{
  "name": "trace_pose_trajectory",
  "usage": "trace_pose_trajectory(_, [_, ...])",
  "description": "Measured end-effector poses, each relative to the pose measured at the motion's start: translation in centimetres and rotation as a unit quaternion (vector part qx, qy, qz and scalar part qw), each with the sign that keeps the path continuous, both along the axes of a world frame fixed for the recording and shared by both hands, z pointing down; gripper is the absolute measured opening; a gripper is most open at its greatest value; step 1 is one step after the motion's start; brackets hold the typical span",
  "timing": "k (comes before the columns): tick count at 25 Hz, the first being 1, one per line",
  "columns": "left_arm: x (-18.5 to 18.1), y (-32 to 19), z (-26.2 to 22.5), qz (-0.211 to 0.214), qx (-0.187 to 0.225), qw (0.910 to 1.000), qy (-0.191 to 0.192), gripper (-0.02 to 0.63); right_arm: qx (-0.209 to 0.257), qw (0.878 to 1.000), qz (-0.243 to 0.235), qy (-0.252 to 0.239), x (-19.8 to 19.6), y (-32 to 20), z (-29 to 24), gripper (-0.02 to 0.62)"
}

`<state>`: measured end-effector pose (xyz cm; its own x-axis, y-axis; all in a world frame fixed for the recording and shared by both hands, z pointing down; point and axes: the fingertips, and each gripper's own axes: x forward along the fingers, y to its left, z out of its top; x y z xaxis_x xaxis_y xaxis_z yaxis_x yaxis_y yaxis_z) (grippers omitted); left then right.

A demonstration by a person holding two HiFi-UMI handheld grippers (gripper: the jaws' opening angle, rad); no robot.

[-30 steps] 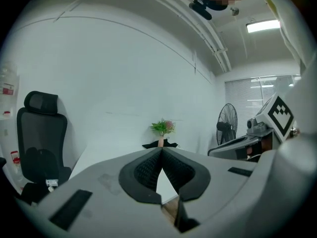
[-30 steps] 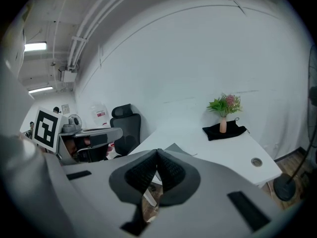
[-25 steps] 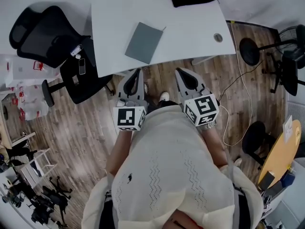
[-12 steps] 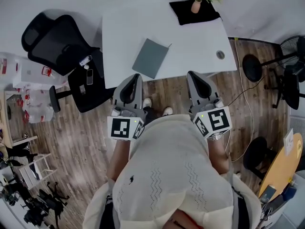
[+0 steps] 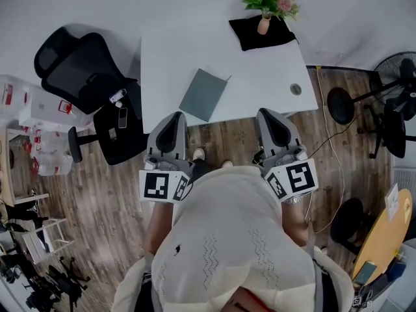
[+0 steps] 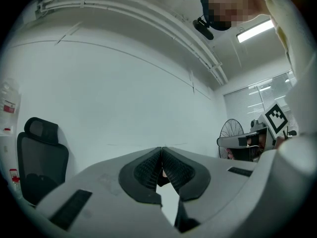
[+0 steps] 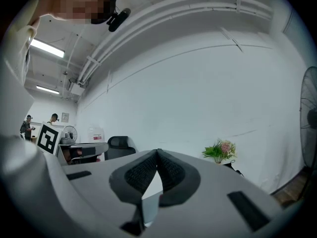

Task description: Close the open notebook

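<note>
In the head view a grey notebook (image 5: 203,94) lies shut and flat near the front edge of the white table (image 5: 260,70). Both grippers hang over the wooden floor, short of that edge and close to my body. The left gripper (image 5: 172,119) is just below the notebook and shut on nothing. The right gripper (image 5: 270,114) is off to the notebook's right, also shut and empty. Neither touches the notebook. The left gripper view has its jaws (image 6: 161,150) pressed together against a white wall. The right gripper view shows the same closed jaws (image 7: 157,152). The notebook is hidden in both gripper views.
A potted plant (image 5: 266,8) stands on a black cloth (image 5: 260,34) at the table's far right; the plant (image 7: 220,151) also shows in the right gripper view. A black office chair (image 5: 84,70) sits left of the table. A floor fan (image 5: 396,90) and cables lie to the right.
Both grippers have drawn back from the table toward my body. My head view has shifted, bringing the plant fully into sight. The notebook has not moved.
</note>
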<state>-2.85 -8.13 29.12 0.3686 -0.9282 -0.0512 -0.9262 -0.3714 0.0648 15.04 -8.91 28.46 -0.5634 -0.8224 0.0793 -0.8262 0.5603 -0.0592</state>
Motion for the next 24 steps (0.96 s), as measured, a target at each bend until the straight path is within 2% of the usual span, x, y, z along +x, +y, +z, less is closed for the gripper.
trace_pose_trajectory(4, [0.1,0.0,0.2,0.006,-0.005,0.9998,0.016,0.012,0.002,1.0,0.003,0.0,0.0,0.3,0.0,0.0])
trace_pose_trajectory(10, [-0.3,-0.3,1.0,-0.001,-0.021,0.9996,0.018,0.013,-0.002,1.0,0.007,0.0,-0.1,0.6,0.2,0.002])
trace_pose_trajectory(24, [-0.5,0.1,1.0,0.002,-0.016,0.9997,0.016,0.013,-0.001,1.0,0.012,0.011,-0.3,0.8,0.5,0.002])
